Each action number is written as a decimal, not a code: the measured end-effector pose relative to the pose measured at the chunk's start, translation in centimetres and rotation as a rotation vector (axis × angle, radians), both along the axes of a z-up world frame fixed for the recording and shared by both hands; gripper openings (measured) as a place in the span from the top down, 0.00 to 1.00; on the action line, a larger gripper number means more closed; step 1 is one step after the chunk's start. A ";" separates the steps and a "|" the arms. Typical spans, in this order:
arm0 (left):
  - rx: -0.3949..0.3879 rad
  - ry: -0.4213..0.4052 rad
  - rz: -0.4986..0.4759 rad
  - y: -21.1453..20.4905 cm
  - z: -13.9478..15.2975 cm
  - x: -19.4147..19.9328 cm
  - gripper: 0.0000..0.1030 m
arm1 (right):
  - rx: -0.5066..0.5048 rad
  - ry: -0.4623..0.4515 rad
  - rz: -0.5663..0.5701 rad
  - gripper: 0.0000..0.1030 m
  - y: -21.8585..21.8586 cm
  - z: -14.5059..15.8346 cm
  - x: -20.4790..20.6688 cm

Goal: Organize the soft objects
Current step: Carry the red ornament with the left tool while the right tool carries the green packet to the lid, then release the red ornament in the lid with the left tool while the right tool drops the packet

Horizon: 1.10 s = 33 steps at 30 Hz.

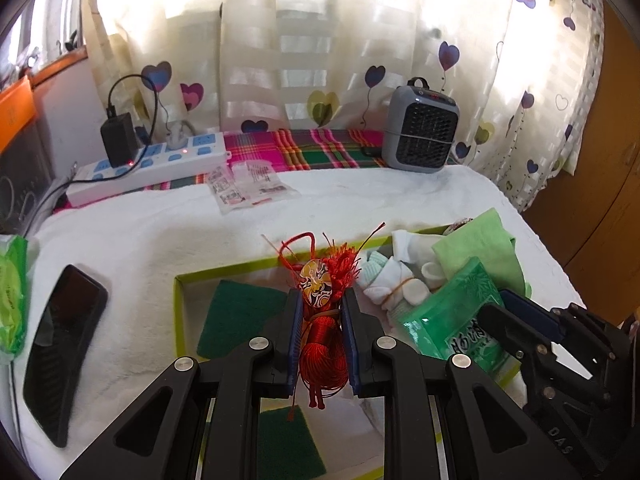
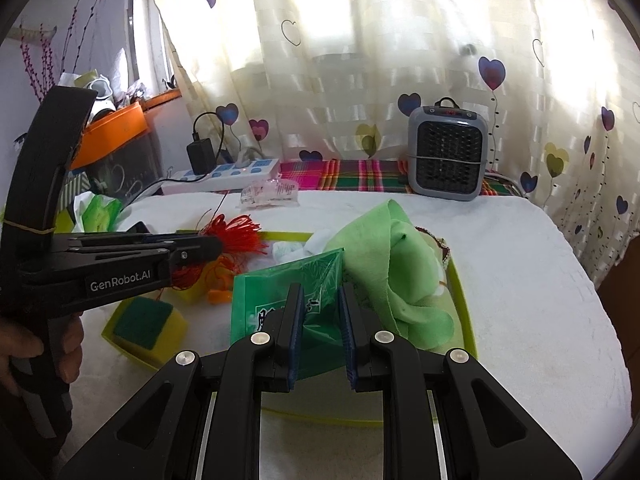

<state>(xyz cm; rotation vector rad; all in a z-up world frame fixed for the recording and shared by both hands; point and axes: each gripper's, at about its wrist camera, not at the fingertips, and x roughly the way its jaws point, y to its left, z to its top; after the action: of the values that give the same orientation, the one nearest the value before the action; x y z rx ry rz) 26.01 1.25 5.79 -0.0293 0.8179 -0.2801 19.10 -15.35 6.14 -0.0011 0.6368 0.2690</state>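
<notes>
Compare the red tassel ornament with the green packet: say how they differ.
The red tassel ornament is a bundle of red cord with a painted mask face; the green packet is flat, glossy and printed. The ornament is clamped in the left gripper, the packet in the right gripper. Both are held over the yellow-green tray.

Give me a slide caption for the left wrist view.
Left gripper clamps a red tassel ornament above a green-rimmed tray holding scouring pads, socks and cloth.
</notes>
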 end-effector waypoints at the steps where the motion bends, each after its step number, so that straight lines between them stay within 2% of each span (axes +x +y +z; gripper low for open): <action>1: 0.002 0.002 -0.001 -0.1 -0.1 0.0 0.83 | -0.008 -0.004 -0.002 0.82 0.1 -0.1 0.0; 8: 0.006 0.021 0.004 -0.1 -0.8 0.3 0.83 | -0.046 -0.019 -0.016 0.82 0.6 -0.6 0.4; 23: -0.005 0.046 -0.009 -0.6 -1.6 0.4 0.83 | -0.061 0.015 -0.009 0.81 0.9 -1.0 0.8; 31: -0.007 0.046 -0.010 -0.7 -1.7 0.2 0.78 | -0.055 0.024 -0.010 0.79 0.8 -1.2 0.8; 33: -0.008 0.044 -0.011 -0.7 -1.7 0.1 0.73 | -0.052 0.026 -0.011 0.79 0.8 -1.2 0.8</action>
<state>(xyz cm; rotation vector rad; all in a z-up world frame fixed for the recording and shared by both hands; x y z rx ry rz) 26.15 0.57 4.13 -0.0384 0.8612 -0.2936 19.90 -14.58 4.94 -0.0443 0.6696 0.2425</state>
